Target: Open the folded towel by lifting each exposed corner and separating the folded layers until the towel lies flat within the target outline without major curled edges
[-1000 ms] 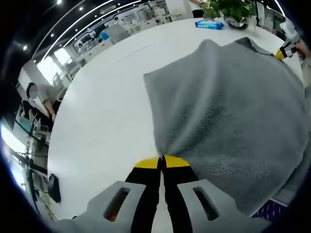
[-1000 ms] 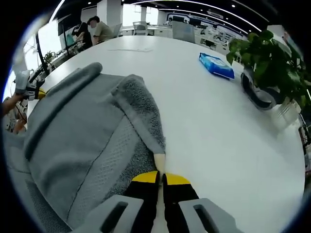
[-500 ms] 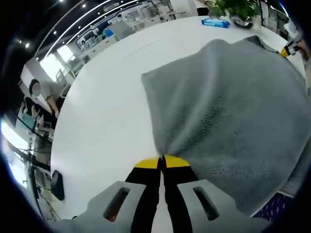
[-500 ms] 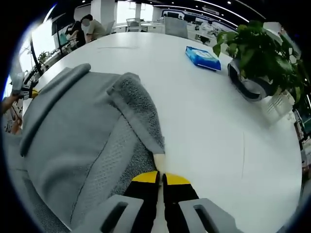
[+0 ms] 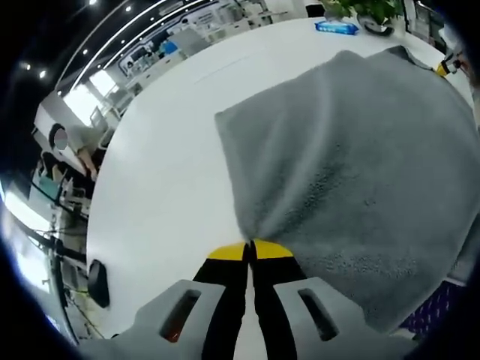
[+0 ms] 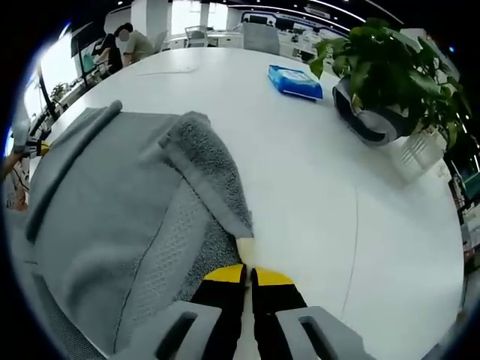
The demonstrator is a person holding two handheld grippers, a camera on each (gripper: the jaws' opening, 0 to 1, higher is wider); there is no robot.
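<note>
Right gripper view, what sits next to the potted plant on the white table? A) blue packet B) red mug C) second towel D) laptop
A: a blue packet lies flat on the white table just left of the potted plant, far beyond the grey towel pinched in the right tongs.

Left gripper (image 5: 251, 245): jaws closed together, pinching grey towel (image 5: 352, 165) corner at yellow tips. Right gripper (image 6: 250, 268): jaws closed, clamping towel's tag at folded corner.

grey towel (image 5: 360, 150), white table (image 5: 165, 172), blue packet (image 6: 295, 81), yellow-tipped black jaws
</note>
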